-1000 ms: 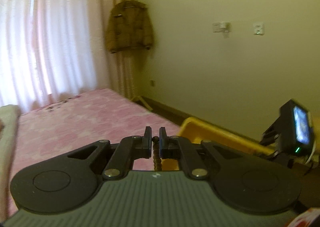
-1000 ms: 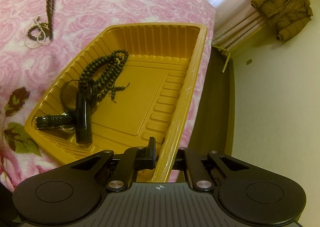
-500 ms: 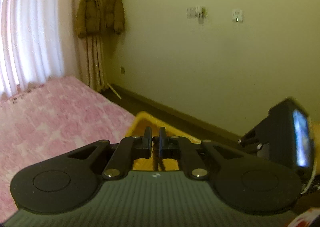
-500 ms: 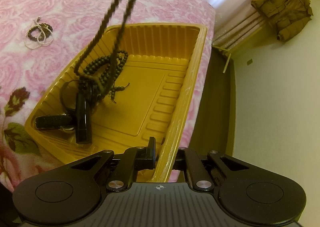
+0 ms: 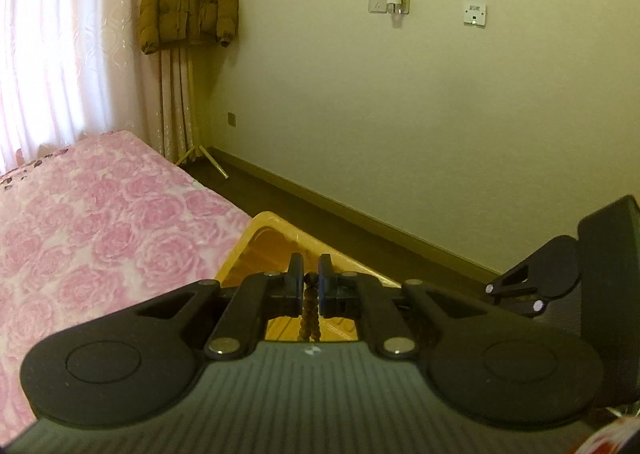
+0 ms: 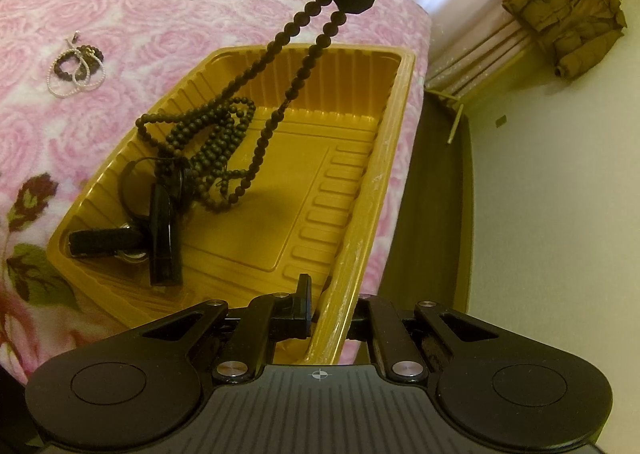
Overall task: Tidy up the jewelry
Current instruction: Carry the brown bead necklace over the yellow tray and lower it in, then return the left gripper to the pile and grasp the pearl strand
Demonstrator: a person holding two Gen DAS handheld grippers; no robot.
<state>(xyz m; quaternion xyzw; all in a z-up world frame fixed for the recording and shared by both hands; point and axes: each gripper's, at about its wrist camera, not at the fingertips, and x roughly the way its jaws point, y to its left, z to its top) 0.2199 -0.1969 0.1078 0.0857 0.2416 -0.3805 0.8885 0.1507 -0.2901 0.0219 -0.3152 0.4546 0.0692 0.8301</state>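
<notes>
Brown bead necklace (image 6: 304,54) pinched in left jaws; right jaws clamp yellow tray (image 6: 352,214) rim.

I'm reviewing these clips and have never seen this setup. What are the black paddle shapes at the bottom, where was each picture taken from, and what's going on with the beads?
There is no robot: a person holds a two-finger gripper in each hand, each carrying a camera that looks along its fingers. The black shapes are the gripper's own body. In the left camera's picture, the left gripper is shut on a bead string. In the right camera's picture, the right gripper is clamped on the rim of a yellow tray on a pink flowered bed cover. The bead string hangs down into the tray, which already holds another bead necklace and a watch. More bracelets lie on the cover.
</notes>
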